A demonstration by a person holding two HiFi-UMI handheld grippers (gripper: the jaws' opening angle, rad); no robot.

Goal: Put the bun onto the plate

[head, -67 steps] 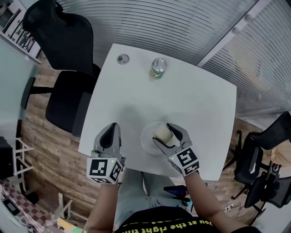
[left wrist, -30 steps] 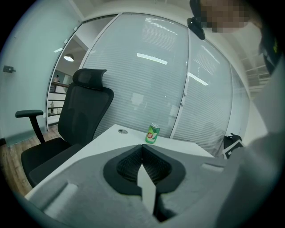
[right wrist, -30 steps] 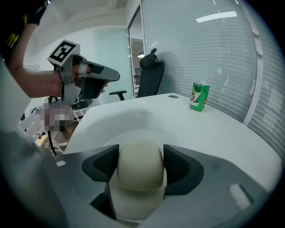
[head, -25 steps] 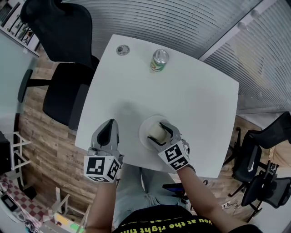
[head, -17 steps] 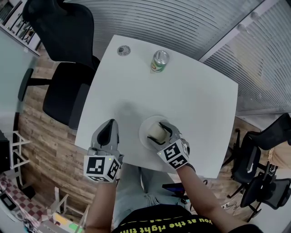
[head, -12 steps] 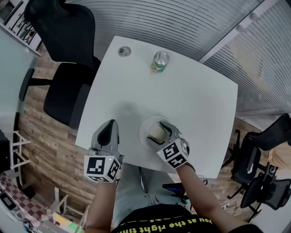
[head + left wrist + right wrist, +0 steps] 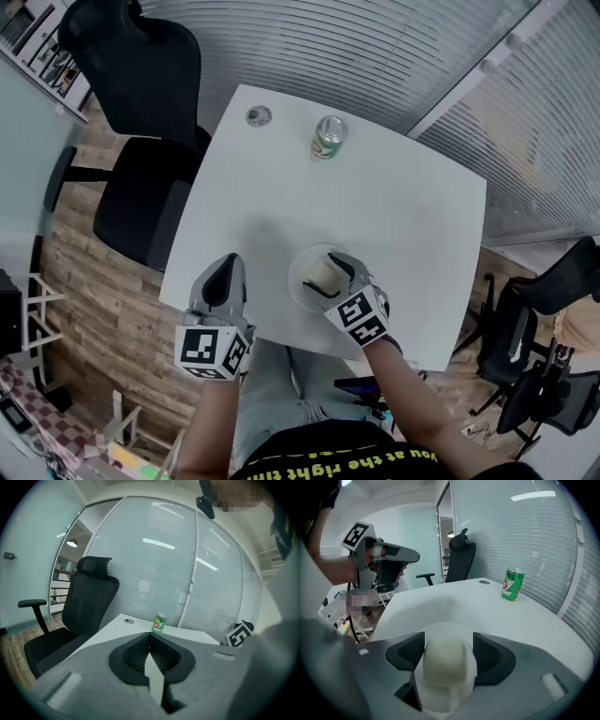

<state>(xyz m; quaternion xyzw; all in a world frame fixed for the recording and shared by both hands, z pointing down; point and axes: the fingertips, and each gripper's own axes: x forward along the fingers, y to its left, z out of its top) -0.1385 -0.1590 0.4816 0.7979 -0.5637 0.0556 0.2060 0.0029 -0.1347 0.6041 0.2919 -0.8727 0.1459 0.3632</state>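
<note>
Farthest left, well off to the left of both sets of jaws, a black office chair (image 7: 131, 75) stands at the edge of the white table (image 7: 403, 216).

The left gripper (image 7: 228, 272) hovers over the near left part of the table, its marker cube toward the person. In the left gripper view its jaws are pressed together along their whole length, with nothing between them – only a thin seam shows where the dark pads meet. Straight ahead of those closed jaws and well beyond them stands a green can (image 7: 160, 623), upright. A small round disc (image 7: 258, 116) lies flat on the table a little left of the can, equally far ahead.

Just to the right of the left jaws lies the white plate (image 7: 302, 286), near the table's front edge. The bun (image 7: 321, 273) – pale and rounded – sits on the plate, a little past its middle.

The right gripper (image 7: 330, 277) reaches over the plate from the person's side with the bun between its jaws. In the right gripper view the jaws stand partly apart, only a little wider than the bun (image 7: 446, 660). The left pad lies against the bun's side or very nearly so, and a narrow strip of plate (image 7: 440, 629) shows between the bun and the right pad. The can (image 7: 513, 585) stands well ahead of these jaws and off to their right.
</note>
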